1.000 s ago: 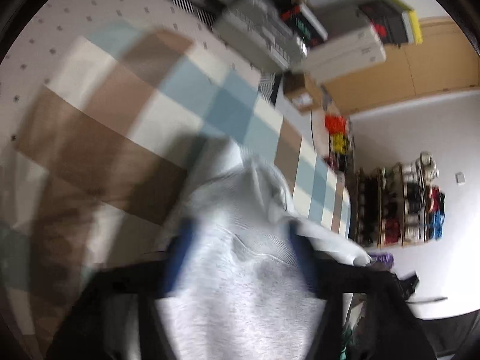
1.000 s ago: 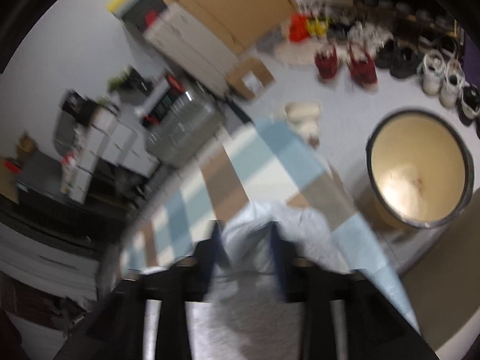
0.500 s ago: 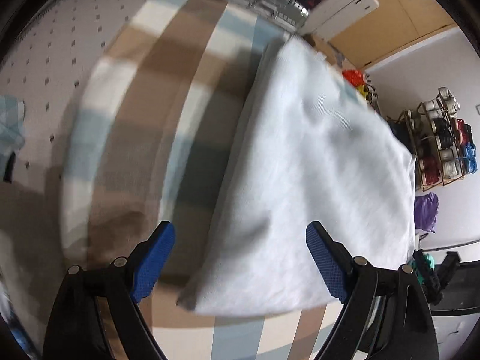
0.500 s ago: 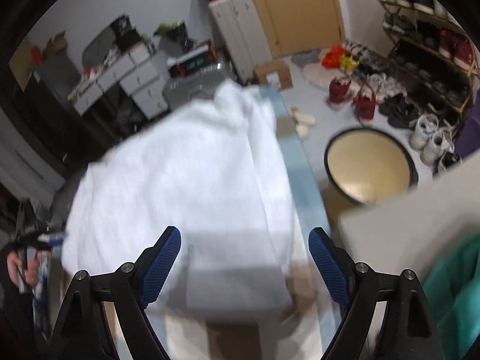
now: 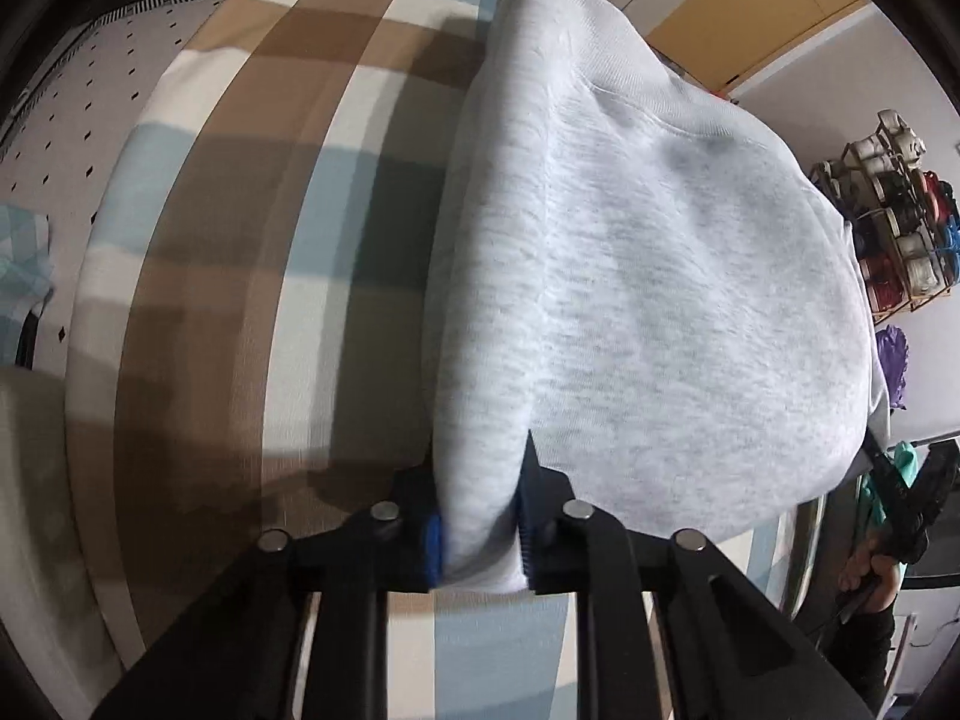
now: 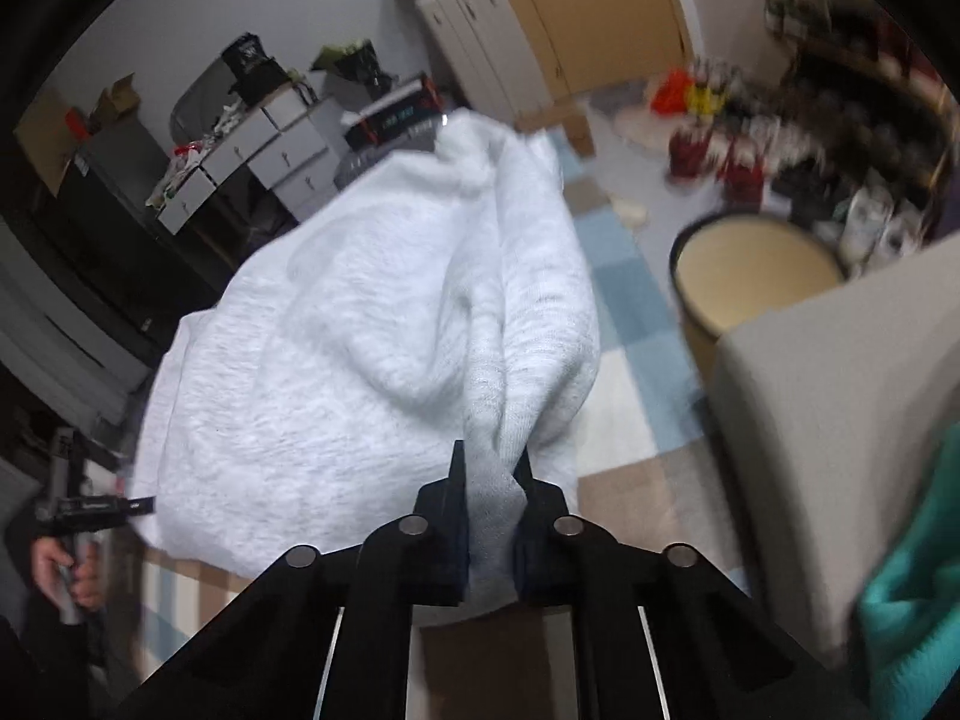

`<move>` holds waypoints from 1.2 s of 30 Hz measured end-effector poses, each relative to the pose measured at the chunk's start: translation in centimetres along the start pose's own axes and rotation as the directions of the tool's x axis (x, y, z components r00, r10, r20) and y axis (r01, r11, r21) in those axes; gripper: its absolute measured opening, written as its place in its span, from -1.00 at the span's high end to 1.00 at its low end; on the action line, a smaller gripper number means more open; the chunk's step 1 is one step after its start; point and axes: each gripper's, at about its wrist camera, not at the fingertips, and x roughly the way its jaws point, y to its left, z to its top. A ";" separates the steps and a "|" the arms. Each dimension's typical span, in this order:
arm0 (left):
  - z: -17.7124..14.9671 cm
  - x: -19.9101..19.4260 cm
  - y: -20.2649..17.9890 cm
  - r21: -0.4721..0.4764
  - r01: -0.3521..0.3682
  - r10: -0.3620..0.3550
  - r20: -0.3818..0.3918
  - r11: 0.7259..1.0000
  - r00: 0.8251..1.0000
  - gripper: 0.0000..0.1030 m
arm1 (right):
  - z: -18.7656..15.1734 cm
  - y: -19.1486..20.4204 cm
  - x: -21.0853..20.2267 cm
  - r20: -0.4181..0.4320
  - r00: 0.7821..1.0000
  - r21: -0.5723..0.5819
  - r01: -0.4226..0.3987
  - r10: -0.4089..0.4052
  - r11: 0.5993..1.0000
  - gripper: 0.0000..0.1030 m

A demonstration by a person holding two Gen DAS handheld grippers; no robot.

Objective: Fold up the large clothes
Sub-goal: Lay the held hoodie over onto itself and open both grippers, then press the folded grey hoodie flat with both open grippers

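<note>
The left wrist view alone shows the wide stretch of checked blanket (image 5: pixel 252 276) to the left of the left gripper (image 5: pixel 480 516), a dotted white floor (image 5: pixel 72 120) past the blanket's far edge, and a shoe rack (image 5: pixel 894 228) far off to the right. It also catches the right hand (image 5: pixel 876 570) at the lower right edge. The right wrist view alone shows a round tan tub (image 6: pixel 756 276) ahead and to the right of the right gripper (image 6: pixel 489 480), a grey cushion (image 6: pixel 840 420) close on its right with teal cloth (image 6: pixel 918 588) just beyond it, white drawers (image 6: pixel 264 156) far ahead to the left, and the left hand (image 6: pixel 66 570) at the lower left edge.

The work surface is the blanket, in brown, cream and pale blue squares, spread flat beneath both tools. Wooden doors (image 6: pixel 606 18) stand at the back of the room, and shoes lie blurred on the floor by the tub.

The grey sweatshirt (image 5: pixel 648 300) lies on the blanket ahead of both grippers, bunched up and partly lifted at its near edge. The left gripper's jaws have just been closing and are now narrow, pinching a fold of the sweatshirt's near left edge between the blue pads (image 5: pixel 433 540). The right gripper's jaws have likewise just been closing and now stand narrow, clamped on a twisted fold of the sweatshirt's near right corner.
</note>
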 end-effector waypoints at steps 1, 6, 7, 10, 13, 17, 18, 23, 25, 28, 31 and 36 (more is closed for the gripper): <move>-0.6 -0.2 -0.1 0.010 -0.011 0.011 -0.001 1.000 1.000 0.79 | -0.4 0.0 -0.6 0.008 1.000 0.012 0.003 -0.003 1.000 0.85; -5.6 -2.1 0.1 0.025 -0.024 0.024 -0.006 0.999 1.000 0.81 | -3.4 -0.3 -3.1 0.004 1.000 0.015 0.017 -0.017 1.000 0.85; -6.6 -2.6 0.5 0.022 -0.015 0.015 -0.007 1.000 1.000 0.81 | -4.3 -0.4 -3.9 0.000 1.000 0.005 0.012 -0.012 1.000 0.85; -10.4 -4.6 2.4 -0.013 0.031 -0.031 -0.024 0.999 0.999 0.82 | -7.0 -0.4 -6.0 -0.018 1.000 -0.023 0.002 -0.003 1.000 0.85; -13.4 -6.5 3.7 -0.020 0.063 -0.063 -0.016 0.998 0.998 0.83 | -9.8 0.0 -7.5 -0.068 0.996 -0.099 0.054 -0.061 0.994 0.80; -16.4 -9.4 4.0 -0.021 0.070 -0.069 0.043 0.997 0.997 0.82 | -10.8 1.2 -9.8 -0.031 0.980 -0.194 0.189 -0.199 0.963 0.66; -16.3 -10.0 3.8 -0.026 0.068 -0.066 0.070 0.997 0.995 0.81 | -10.5 1.7 -11.3 0.014 0.971 -0.195 0.235 -0.237 0.952 0.66; -17.9 -13.7 3.8 -0.019 -0.062 0.065 0.211 0.998 0.975 0.81 | -8.6 5.5 -16.4 0.121 0.977 -0.179 0.196 -0.177 0.964 0.31; -18.8 -15.3 3.6 -0.019 -0.110 0.111 0.279 0.994 0.954 0.81 | -8.4 9.1 -16.2 0.075 0.996 -0.255 0.073 -0.056 0.964 0.09; -19.2 -15.5 0.4 0.083 -0.070 0.041 0.302 0.994 0.952 0.80 | -9.5 13.7 -13.6 -0.020 0.999 -0.347 -0.053 0.049 0.936 0.10; -19.2 -13.9 -2.6 0.163 -0.022 -0.023 0.271 0.986 0.962 0.65 | -11.2 18.3 -9.2 -0.098 0.993 -0.453 -0.107 0.069 0.885 0.17; -18.8 -9.4 -7.0 0.256 0.022 -0.077 0.207 0.966 0.975 0.60 | -14.4 20.4 -1.6 -0.180 0.982 -0.535 -0.044 -0.063 0.843 0.34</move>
